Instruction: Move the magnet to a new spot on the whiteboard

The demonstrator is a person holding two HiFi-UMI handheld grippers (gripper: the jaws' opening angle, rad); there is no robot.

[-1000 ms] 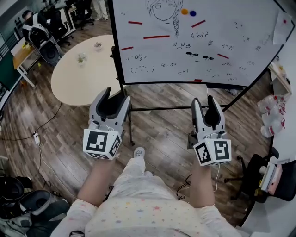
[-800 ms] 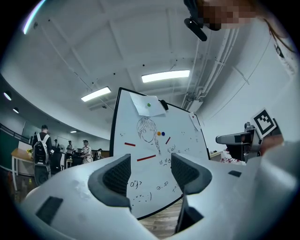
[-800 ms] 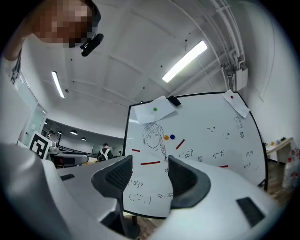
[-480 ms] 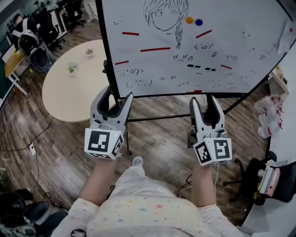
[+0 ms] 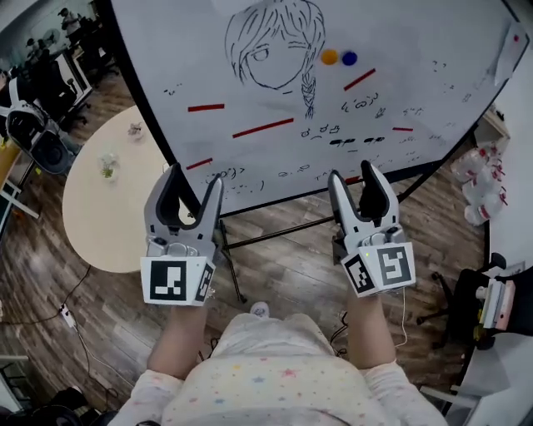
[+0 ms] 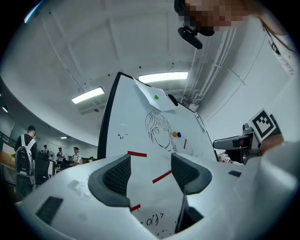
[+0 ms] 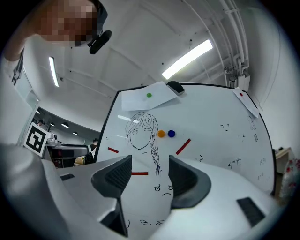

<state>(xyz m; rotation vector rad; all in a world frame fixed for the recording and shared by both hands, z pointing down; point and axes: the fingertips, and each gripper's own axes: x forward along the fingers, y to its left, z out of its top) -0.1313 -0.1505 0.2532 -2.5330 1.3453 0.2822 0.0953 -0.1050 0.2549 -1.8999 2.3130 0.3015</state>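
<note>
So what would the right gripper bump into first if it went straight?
The right gripper, jaws open, would probably meet the whiteboard first, near the drawn braid. Depth is hard to judge.

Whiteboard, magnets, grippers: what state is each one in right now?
Whiteboard: standing, drawn on.
Orange magnet: stuck on the whiteboard, untouched.
Blue magnet: stuck on the whiteboard beside the orange magnet.
Left gripper: open, empty, short of the whiteboard.
Right gripper: open, empty, short of the whiteboard.
</note>
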